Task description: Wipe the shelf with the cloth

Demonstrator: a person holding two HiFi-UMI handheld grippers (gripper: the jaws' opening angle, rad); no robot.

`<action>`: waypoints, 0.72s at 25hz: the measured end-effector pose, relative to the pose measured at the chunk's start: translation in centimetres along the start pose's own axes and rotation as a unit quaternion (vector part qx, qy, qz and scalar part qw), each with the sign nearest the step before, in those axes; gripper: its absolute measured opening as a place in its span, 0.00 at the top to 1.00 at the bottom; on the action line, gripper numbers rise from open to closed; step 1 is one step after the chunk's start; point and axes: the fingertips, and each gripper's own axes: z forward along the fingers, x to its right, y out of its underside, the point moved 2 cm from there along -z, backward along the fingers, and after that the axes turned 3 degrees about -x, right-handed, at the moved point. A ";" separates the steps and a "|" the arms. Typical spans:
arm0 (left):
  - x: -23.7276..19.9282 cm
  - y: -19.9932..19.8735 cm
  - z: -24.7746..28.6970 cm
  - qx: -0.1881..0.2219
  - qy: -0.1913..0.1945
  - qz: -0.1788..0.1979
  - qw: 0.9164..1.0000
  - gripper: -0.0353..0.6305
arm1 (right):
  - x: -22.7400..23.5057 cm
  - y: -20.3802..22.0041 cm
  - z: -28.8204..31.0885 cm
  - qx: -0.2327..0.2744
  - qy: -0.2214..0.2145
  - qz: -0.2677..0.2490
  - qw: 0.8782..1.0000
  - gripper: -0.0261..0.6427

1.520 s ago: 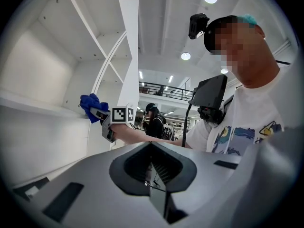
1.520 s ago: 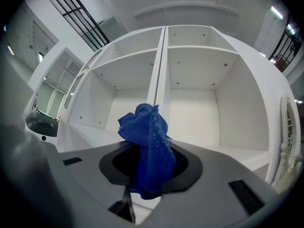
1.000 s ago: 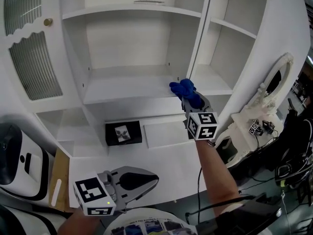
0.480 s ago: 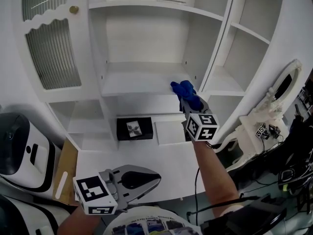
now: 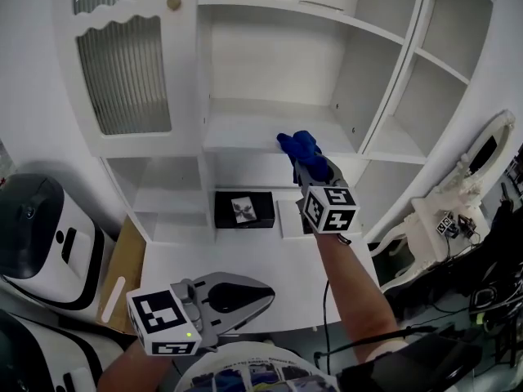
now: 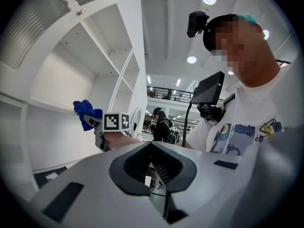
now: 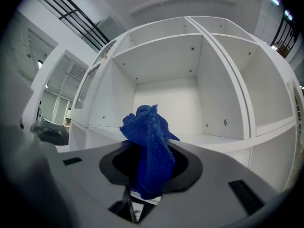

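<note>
A bunched blue cloth (image 5: 299, 146) is held in my right gripper (image 5: 309, 163), whose jaws are shut on it. It hangs just in front of the front edge of the white cabinet's middle shelf (image 5: 261, 131), at its right end. The right gripper view has the cloth (image 7: 149, 148) sticking up between the jaws, the shelf (image 7: 209, 139) behind it. My left gripper (image 5: 257, 291) stays low over the white desk top, jaws shut with nothing in them. From the left gripper view I see the cloth (image 6: 85, 114) to the left.
A cabinet door with ribbed glass (image 5: 122, 72) stands open at the left. A black box (image 5: 243, 210) sits in the low compartment under the shelf. A white and black machine (image 5: 41, 235) is at the far left, an ornate white mirror frame (image 5: 482, 158) at the right.
The view has shifted, so the cabinet sits further right in the frame. My right gripper with the cloth stays by the shelf's front edge. The left gripper has barely moved.
</note>
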 end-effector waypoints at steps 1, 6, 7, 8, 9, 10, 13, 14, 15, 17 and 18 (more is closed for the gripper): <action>0.0 0.1 -0.5 0.002 -0.002 -0.001 1.000 0.93 | -0.9 0.0 0.3 0.000 -0.003 0.000 1.000 0.76; 0.2 0.5 -2.9 0.008 -0.012 -0.004 1.000 0.93 | -5.1 -0.2 1.6 -0.002 -0.016 -0.003 1.000 0.76; 0.2 0.5 -3.4 0.010 -0.014 -0.005 1.000 0.93 | -6.0 -0.3 1.9 -0.003 -0.019 -0.003 1.000 0.76; 0.1 0.6 -4.0 0.011 -0.017 -0.005 1.000 0.93 | -6.9 -0.3 2.2 -0.005 -0.022 -0.004 1.000 0.76; 0.1 0.7 -4.6 0.013 -0.019 -0.006 1.000 0.93 | -7.8 -0.3 2.5 -0.006 -0.025 -0.005 1.000 0.76; 0.1 0.8 -5.2 0.014 -0.022 -0.006 1.000 0.93 | -8.8 -0.3 2.8 -0.008 -0.027 -0.006 1.000 0.76; 0.1 1.1 -7.0 0.016 -0.031 -0.008 0.999 0.93 | -11.5 -0.4 3.7 -0.012 -0.035 -0.008 0.999 0.76; 0.1 1.2 -7.6 0.017 -0.034 -0.009 0.999 0.93 | -12.3 -0.4 4.0 -0.013 -0.037 -0.009 0.999 0.76; 0.1 1.3 -8.2 0.018 -0.037 -0.010 0.999 0.93 | -13.2 -0.4 4.2 -0.014 -0.040 -0.009 0.999 0.76; 0.1 1.6 -9.4 0.019 -0.042 -0.012 0.999 0.93 | -14.8 -0.4 4.7 -0.016 -0.044 -0.010 0.999 0.76; 0.1 1.7 -9.9 0.020 -0.044 -0.013 0.999 0.93 | -15.5 -0.4 5.0 -0.017 -0.045 -0.010 0.999 0.76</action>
